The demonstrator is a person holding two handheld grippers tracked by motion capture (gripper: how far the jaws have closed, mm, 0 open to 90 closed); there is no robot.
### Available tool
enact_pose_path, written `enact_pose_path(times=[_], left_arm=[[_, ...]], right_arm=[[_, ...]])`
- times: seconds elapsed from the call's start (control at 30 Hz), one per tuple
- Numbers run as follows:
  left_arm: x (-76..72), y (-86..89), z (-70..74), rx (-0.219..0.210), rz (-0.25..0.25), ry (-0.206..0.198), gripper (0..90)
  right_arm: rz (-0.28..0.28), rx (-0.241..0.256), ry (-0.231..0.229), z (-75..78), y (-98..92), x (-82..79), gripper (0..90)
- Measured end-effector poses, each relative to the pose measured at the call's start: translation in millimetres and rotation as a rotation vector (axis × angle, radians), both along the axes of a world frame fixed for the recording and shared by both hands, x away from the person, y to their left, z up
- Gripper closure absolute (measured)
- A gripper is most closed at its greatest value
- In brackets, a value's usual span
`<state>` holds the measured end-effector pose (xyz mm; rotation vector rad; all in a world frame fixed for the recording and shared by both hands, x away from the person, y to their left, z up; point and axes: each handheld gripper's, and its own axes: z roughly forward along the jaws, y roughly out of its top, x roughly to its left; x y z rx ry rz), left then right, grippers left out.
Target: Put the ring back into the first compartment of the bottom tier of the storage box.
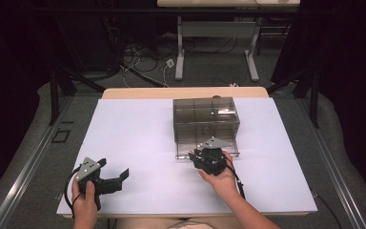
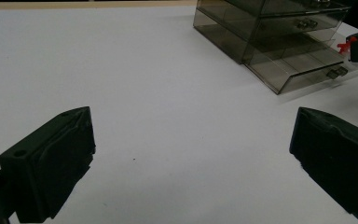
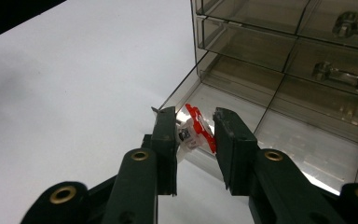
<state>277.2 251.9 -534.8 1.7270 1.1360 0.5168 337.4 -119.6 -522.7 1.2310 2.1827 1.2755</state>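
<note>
Right tool point(image 3: 195, 128) clamped on a small red-and-white part point(image 3: 196, 130); can't tell what the part is. It's held at the front left corner of the pulled-out bottom drawer point(image 3: 307, 144), just over its edge, seen in the right gripper view. Drawer belongs to a smoky clear plastic drawer box point(image 1: 206, 123) sitting right of centre toward the far side of the bench point(image 1: 138, 138). Upper drawers are closed, clear handles visible.

Left tool point(image 1: 109, 177) near the bench's front left corner, jaws wide apart, nothing between them, well apart from the box. Left gripper view looks across bare surface to the box, with the red part at the drawer's right end.

Surface: white sheet covering the bench, matte, a few tiny specks; pale wood edge showing at the far side.

Room: dark, black curtains both sides, grey carpet, cables point(image 1: 143, 59) on the floor, second table point(image 1: 219, 28) with white legs behind.
</note>
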Motion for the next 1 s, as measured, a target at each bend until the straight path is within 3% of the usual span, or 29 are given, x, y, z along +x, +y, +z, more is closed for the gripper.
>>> enact_pose_path(times=[1.0], left_arm=[[0.2,0.2,-0.1,-0.003,-0.002,-0.001,0.2]], right_arm=[[-0.041,0.0,0.018,11.3,7.3,22.9,70.3]])
